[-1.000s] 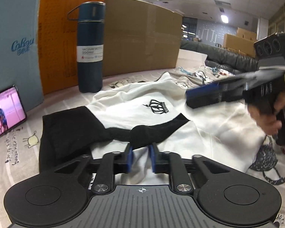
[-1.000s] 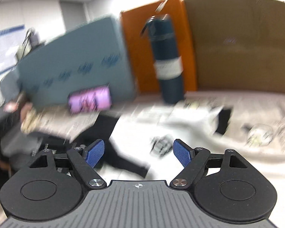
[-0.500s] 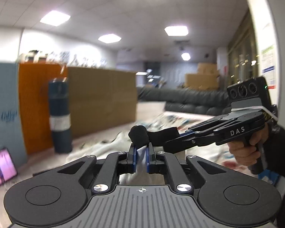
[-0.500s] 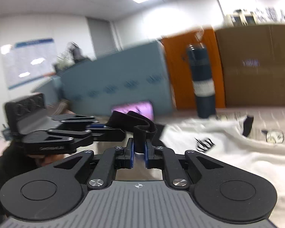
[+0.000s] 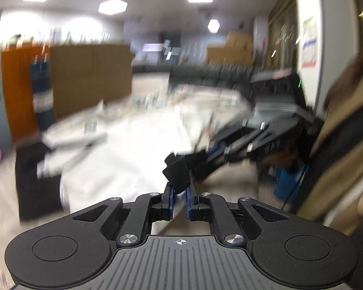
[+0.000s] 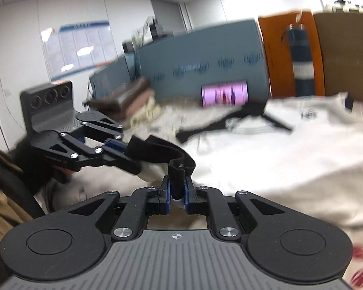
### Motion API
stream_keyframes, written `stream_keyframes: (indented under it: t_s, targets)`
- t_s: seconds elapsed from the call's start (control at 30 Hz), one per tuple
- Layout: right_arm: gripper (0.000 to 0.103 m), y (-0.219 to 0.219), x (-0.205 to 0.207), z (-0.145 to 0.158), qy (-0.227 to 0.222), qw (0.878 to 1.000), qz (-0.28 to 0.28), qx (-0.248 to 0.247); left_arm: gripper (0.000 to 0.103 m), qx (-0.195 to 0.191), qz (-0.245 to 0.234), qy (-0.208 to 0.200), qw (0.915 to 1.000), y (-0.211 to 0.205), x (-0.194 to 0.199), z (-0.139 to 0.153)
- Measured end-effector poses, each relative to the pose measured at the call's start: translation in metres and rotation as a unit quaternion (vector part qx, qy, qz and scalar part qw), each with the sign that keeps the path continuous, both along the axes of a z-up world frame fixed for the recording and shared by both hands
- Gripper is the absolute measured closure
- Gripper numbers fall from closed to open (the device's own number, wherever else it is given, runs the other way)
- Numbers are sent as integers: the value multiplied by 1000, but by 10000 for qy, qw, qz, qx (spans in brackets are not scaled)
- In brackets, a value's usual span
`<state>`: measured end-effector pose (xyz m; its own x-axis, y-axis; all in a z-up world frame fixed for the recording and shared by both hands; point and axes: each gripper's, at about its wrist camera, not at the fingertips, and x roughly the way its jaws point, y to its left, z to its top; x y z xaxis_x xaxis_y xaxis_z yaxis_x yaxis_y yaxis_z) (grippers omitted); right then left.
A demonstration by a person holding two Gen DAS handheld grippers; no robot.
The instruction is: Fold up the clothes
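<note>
Shirt, white with black trim, spread on the surface ahead: left gripper and right gripper each clamped on its black hem, band stretched crosswise between them, body trailing forward.

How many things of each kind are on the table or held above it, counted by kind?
Garments: 1, the black-and-white shirt, its black edge held by both
Tools: 2, left tool and right tool, each shut on that edge
Flasks: 1, dark blue flask
Phones: 1, lit phone
Total: 5
</note>
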<state>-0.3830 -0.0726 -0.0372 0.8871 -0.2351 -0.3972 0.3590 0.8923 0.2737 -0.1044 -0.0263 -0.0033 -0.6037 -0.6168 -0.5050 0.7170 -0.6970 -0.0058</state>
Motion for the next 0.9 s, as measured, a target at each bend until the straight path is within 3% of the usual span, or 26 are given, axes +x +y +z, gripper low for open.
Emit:
stream_keyframes:
  t_s: [0.07, 0.1, 0.13, 0.2, 0.23, 0.33, 0.53, 0.73, 0.9]
  targets:
    - [82, 4, -3, -3, -48, 9999, 65, 102, 85, 51, 42, -212, 9998, 3, 3, -1]
    - [72, 7, -8, -2, -153, 9997, 124, 145, 80, -80, 53, -199, 9998, 5, 5, 4]
    - [60, 9, -13, -1, -258, 9993, 182, 188, 74, -214, 7, 12, 9998, 3, 10, 13]
    - [45, 7, -30, 5, -655, 9977, 101, 160, 48, -450, -65, 553, 9974, -6, 21, 31]
    - [41, 7, -40, 8, -834, 9965, -47, 103, 44, -538, -22, 830, 9951, -15, 22, 39]
    - [38, -2, -70, 14, -1054, 9909, -834, -116, 42, -467, -169, 1220, 9913, -65, 7, 52]
    - [35, -27, -128, 14, -1201, 9619, -2451, -181, 42, 179, -631, 585, 9961, -173, -80, 33]
    - [30, -53, -161, 10, -1162, 9473, -2981, -178, 42, 989, -1072, -18, 9893, -223, -147, -14]
    - [23, -86, -180, 6, -752, 9497, -3029, -243, 43, 1245, -1133, 166, 9856, -226, -151, -30]
